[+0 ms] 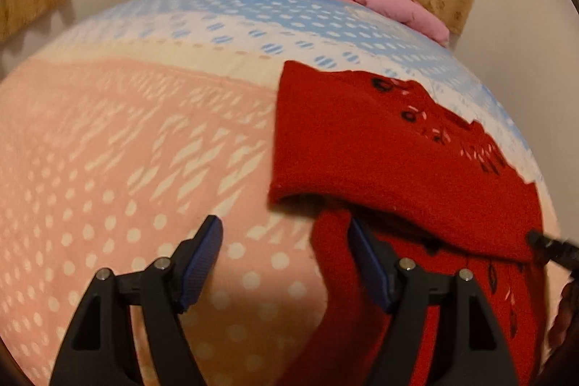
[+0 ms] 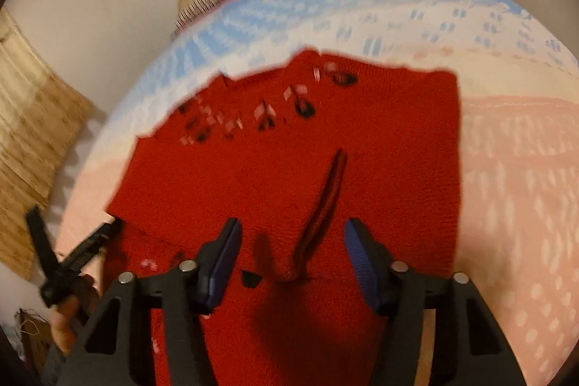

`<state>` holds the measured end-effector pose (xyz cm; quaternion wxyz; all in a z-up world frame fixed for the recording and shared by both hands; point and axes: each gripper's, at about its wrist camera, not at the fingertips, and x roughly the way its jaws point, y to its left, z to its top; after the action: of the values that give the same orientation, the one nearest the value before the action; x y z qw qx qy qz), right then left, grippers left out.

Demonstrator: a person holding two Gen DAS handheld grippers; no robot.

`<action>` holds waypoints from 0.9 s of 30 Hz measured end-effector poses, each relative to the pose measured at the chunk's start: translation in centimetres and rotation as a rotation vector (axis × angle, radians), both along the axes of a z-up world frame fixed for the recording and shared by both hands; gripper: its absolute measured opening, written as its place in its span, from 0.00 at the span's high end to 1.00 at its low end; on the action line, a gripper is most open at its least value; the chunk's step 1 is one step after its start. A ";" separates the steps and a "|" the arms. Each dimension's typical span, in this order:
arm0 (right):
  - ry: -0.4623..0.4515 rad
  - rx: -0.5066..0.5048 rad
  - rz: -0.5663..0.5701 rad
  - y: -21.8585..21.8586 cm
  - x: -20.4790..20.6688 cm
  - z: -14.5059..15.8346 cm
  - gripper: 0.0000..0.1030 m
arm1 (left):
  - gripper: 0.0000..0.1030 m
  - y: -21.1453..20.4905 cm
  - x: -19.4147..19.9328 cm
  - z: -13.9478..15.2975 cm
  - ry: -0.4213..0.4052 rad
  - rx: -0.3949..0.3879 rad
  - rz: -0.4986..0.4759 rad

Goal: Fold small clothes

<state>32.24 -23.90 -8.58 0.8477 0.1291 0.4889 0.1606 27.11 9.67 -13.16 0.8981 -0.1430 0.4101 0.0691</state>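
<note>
Blue-padded fingers [image 2: 356, 263] of the right gripper [image 2: 291, 259] hang spread over the half-folded red garment [image 2: 253, 176] on the bedspread [image 2: 506, 169] (left gripper [image 1: 286, 255] equally spread, gripping nothing), so I'd flatten that raised crease [image 2: 325, 208] before folding again.

Red knit garment [image 1: 380, 151], possibly black eyelets; bedspread [image 1: 144, 132] pink, cream, blue, white-dotted; pink clothes [image 1: 398, 6].

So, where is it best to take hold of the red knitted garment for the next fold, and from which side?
Probably the raised ridge in the red knitted garment. It stands up from the flat cloth, directly ahead of the open right gripper. Come from above, one finger on each side of it. The open left gripper is at the garment's edge.
</note>
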 end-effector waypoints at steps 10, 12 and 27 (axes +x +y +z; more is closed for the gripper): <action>-0.224 -0.119 0.040 1.3 -1.5 5.6 0.93 | 0.22 0.0 -0.4 0.0 -0.010 0.003 0.000; -0.262 -0.155 0.014 0.4 -1.6 6.8 0.93 | 0.19 -0.4 -0.4 0.0 -0.005 0.021 -0.011; -0.193 -0.071 0.000 -2.4 -1.2 3.2 0.93 | 0.13 1.2 3.7 1.2 0.033 0.135 0.048</action>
<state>31.01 -26.30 -5.34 0.8948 0.0827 0.4106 0.1548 30.82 10.85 -11.99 0.8969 -0.0910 0.4157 0.1205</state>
